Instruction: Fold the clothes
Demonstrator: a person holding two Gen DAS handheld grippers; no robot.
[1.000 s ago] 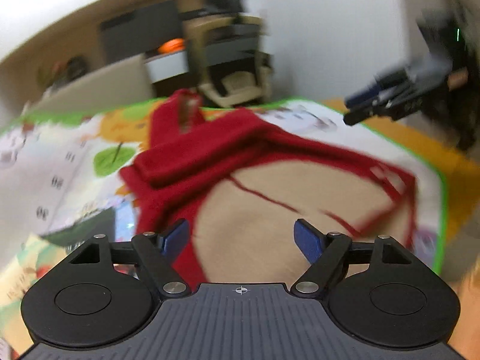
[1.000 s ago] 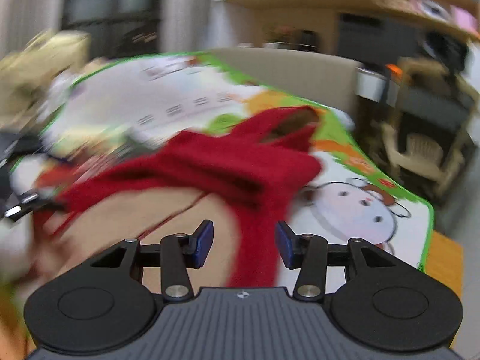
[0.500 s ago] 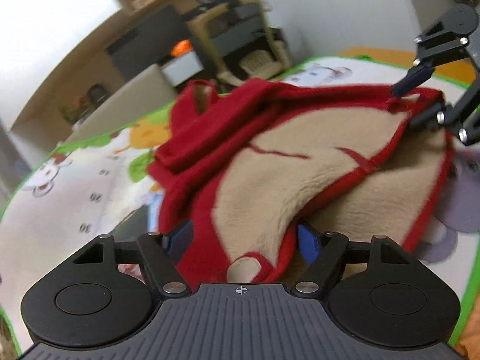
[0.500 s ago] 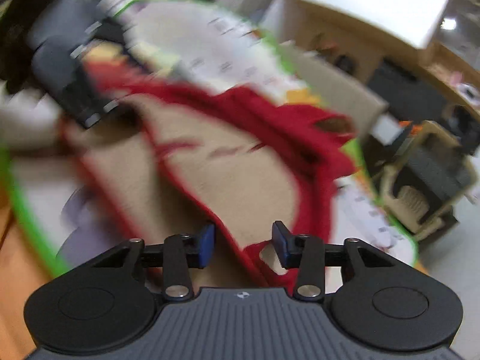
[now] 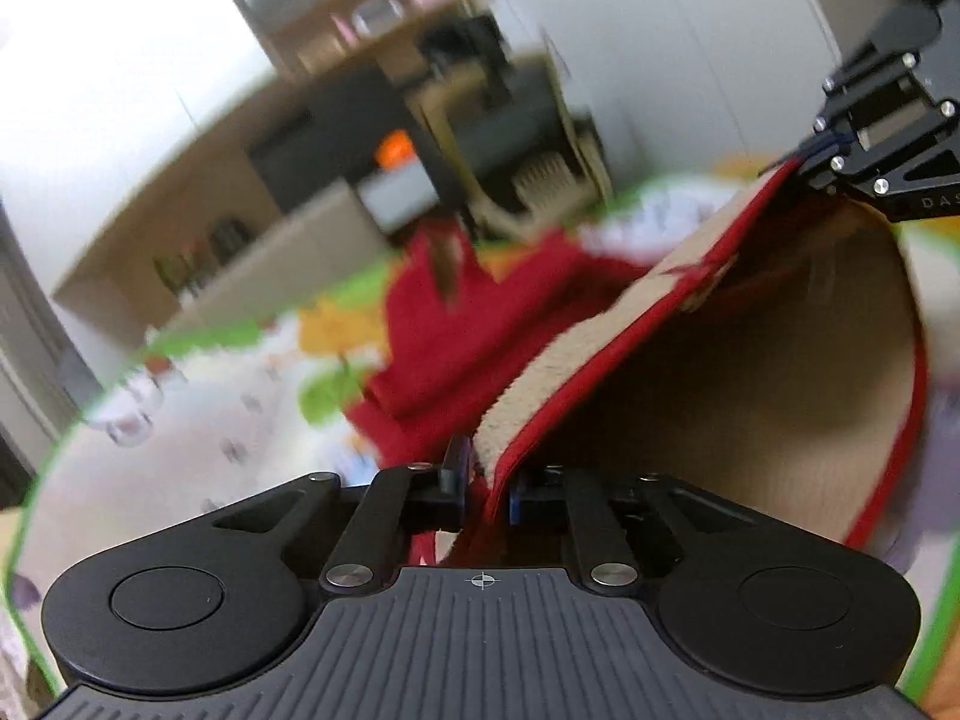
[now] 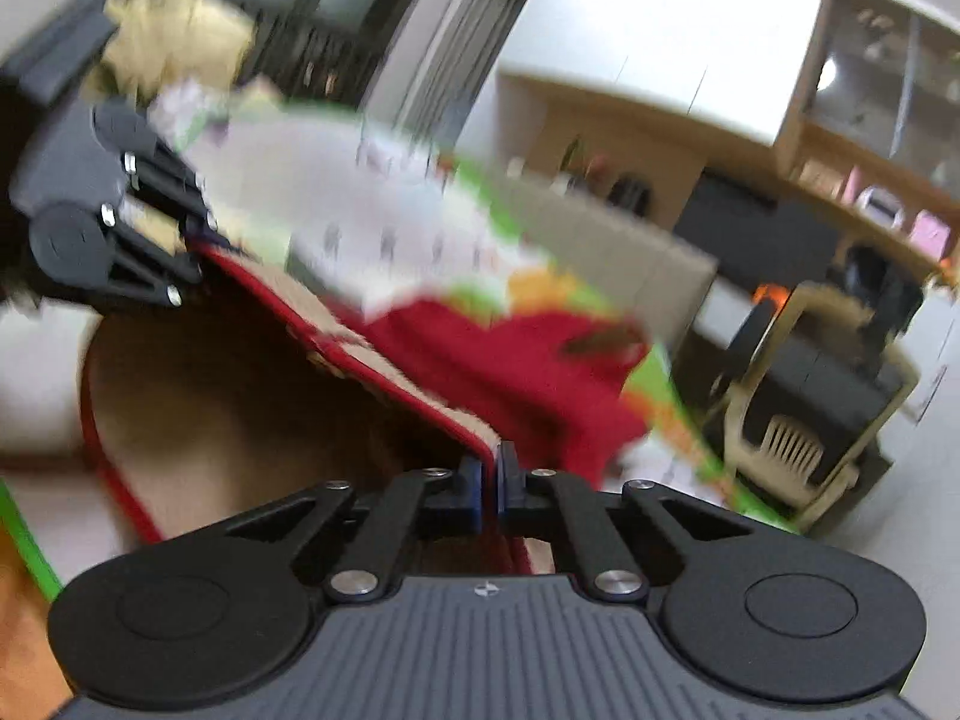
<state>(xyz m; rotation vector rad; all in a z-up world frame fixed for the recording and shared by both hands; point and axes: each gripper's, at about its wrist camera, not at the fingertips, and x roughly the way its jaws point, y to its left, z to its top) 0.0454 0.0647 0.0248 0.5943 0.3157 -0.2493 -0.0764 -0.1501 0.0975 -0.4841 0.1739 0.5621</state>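
Over play mat (image 5: 198,420), both claws (image 5: 485,483) (image 6: 491,483) pinch red garment's (image 5: 444,348) hem.

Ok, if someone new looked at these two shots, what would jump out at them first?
The red garment with its tan fleecy lining, lifted off the cartoon play mat and stretched between the two grippers. The left gripper pinches its red-trimmed edge at bottom centre of its own view, and the right gripper does the same in its view. Behind, blurred shelves and a beige chair.

both jaws closed on garment (image 5: 750,396), hem lifted
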